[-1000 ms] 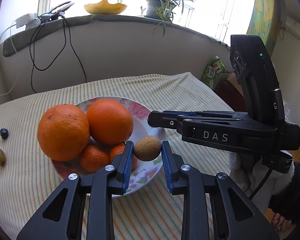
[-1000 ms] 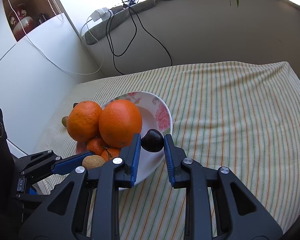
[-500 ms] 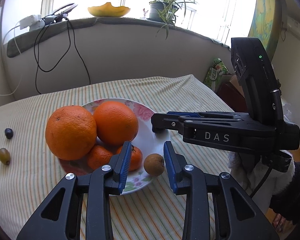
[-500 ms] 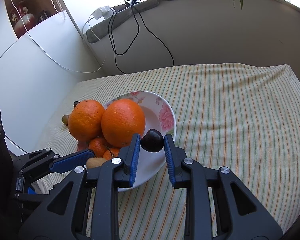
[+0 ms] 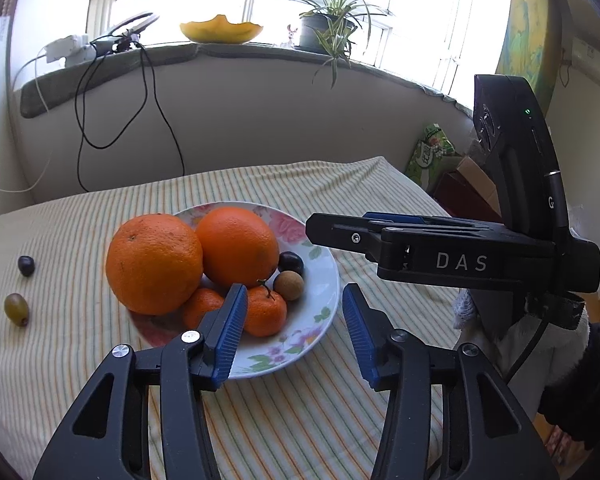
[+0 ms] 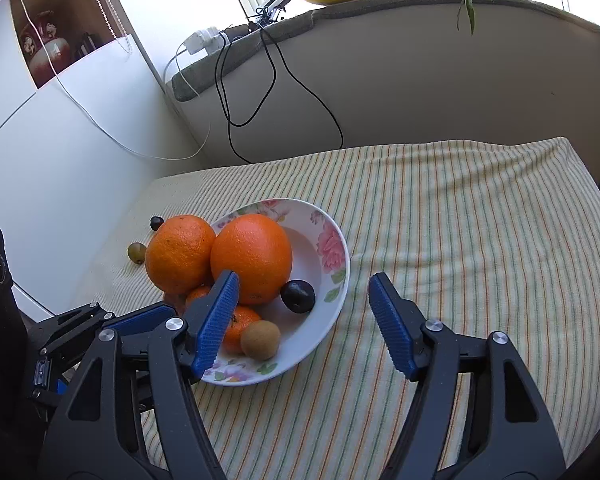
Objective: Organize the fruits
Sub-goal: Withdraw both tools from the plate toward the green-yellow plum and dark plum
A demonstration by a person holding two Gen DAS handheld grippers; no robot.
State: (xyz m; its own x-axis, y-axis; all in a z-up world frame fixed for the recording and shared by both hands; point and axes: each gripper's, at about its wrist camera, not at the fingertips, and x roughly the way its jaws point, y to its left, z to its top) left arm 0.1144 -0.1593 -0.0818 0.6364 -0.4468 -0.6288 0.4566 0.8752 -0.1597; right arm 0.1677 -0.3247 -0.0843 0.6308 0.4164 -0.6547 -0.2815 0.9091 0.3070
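A floral plate [image 5: 318,310] [image 6: 333,249] on the striped cloth holds two big oranges [image 5: 154,264] [image 6: 252,258], small tangerines [image 5: 265,311], a round brown fruit [image 5: 288,286] [image 6: 261,339] and a dark plum-like fruit [image 5: 291,263] [image 6: 298,296]. My left gripper [image 5: 295,294] hangs over the plate's near rim, its jaws opening with nothing pressed between them. My right gripper [image 6: 304,278] is above the plate's right side, its jaws also opening and gripping nothing. It reaches in from the right in the left wrist view [image 5: 332,232].
A dark grape [image 5: 26,265] and a green grape [image 5: 16,309] lie on the cloth left of the plate. Behind the table, a wall ledge carries cables [image 5: 148,92], a yellow bowl [image 5: 221,31] and a plant [image 5: 328,32]. Off the table's right edge are boxes [image 5: 466,184].
Both grippers opened. The brown fruit left the left gripper and the dark fruit left the right gripper, and both now lie on the plate.
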